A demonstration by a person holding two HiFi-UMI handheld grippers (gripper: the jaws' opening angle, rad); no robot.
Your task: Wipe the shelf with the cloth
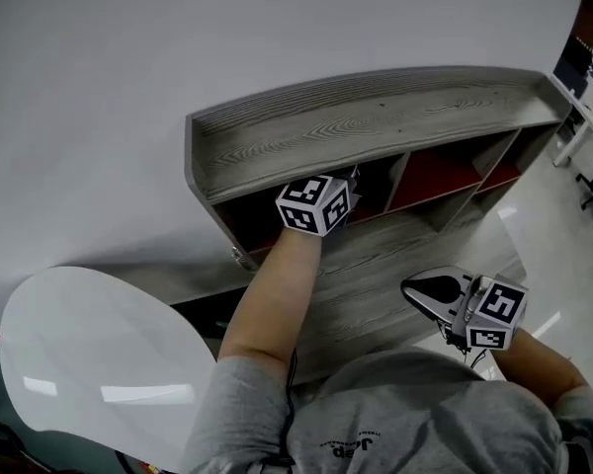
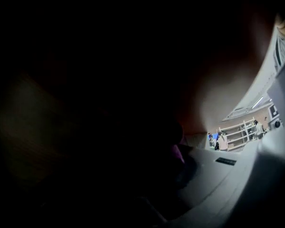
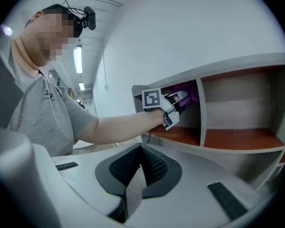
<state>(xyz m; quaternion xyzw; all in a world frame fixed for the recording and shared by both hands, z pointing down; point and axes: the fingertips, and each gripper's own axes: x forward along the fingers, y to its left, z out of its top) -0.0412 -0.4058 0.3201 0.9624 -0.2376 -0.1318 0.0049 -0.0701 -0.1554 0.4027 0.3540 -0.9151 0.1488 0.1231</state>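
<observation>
Wiping step: the left gripper (image 3: 178,101), clamped on the cloth (image 3: 192,95), was inside the shelf's (image 1: 376,126) left-end compartment. The right gripper (image 1: 430,291) was closed and empty. The next move probably called for sweeping that compartment's floor.

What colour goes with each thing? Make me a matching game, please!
Things:
1. cloth
2. shelf top
3. table
4. shelf floor

Colours:
a. white
b. purple
c. reddish-orange
d. grey wood

Pairs: 1-b, 2-d, 3-a, 4-c
</observation>
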